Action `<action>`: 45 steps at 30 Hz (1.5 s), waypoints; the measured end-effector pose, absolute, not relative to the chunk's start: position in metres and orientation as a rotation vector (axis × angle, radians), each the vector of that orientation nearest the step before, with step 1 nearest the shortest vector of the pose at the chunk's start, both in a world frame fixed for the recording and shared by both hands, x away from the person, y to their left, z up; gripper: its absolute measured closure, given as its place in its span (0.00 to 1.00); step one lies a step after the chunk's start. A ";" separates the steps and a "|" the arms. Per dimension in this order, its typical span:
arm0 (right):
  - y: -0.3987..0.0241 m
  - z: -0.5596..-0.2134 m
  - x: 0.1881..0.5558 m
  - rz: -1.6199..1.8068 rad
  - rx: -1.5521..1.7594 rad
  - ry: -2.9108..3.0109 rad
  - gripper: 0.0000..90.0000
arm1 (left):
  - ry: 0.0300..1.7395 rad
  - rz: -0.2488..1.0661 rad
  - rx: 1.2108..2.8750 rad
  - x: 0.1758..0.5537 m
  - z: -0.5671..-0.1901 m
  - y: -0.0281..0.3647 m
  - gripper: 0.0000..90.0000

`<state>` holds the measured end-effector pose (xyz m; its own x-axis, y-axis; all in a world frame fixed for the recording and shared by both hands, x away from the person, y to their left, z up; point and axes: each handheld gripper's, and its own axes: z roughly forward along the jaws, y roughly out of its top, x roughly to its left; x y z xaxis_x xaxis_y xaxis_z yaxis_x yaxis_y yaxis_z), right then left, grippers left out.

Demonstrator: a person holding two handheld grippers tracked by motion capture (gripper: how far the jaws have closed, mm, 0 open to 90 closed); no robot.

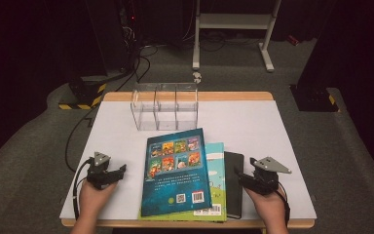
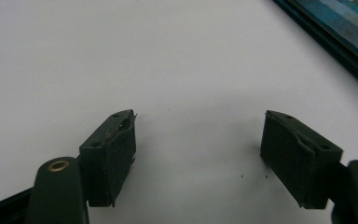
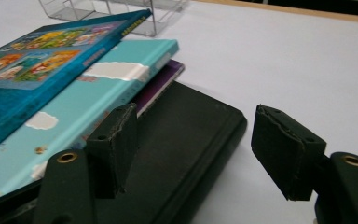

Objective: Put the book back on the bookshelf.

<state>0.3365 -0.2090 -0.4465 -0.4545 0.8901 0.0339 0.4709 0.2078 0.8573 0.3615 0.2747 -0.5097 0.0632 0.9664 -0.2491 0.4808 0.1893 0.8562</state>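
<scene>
A stack of books is laid at the near middle of the white table point(image 1: 272, 126): the dark blue picture book point(image 1: 175, 170) on the light blue hardback point(image 1: 216, 165), the black notebook point(image 1: 233, 183) at its right. The clear plastic three-compartment organizer point(image 1: 164, 106) is set behind them.

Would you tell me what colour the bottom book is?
Black, best seen in the right gripper view.

The table point(image 1: 272, 126) has a white top with a wooden edge at the far and near sides. A clear box point(image 1: 164, 106) with three compartments stands on it at the far side. Near the front edge lies a pile of books point(image 1: 190, 195), and a black book point(image 1: 233, 183) is at its right.
</scene>
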 end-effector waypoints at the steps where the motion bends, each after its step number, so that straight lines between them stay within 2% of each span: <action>1: -0.204 -0.444 0.336 1.187 1.252 2.015 0.35 | 1.555 0.672 1.423 0.362 -0.510 0.275 0.29; 21: -0.148 -0.413 0.346 1.274 1.092 2.091 0.35 | 1.563 0.664 1.418 0.362 -0.510 0.275 0.29; 31: -0.148 -0.429 0.340 1.271 1.099 2.099 0.34 | 1.593 0.626 1.434 0.369 -0.505 0.275 0.31; 36: -0.151 -0.435 0.335 1.262 1.098 2.092 0.34 | 1.538 0.583 1.362 0.378 -0.487 0.255 0.32; 45: -0.160 -0.437 0.331 1.262 1.136 2.068 0.34 | 1.424 0.530 1.383 0.377 -0.474 0.220 0.31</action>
<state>0.3315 -0.1601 -0.4371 -0.5522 0.8331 0.0318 0.4095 0.2378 0.8808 0.3769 0.2201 -0.4742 0.1983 0.9119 -0.3593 0.4551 0.2390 0.8578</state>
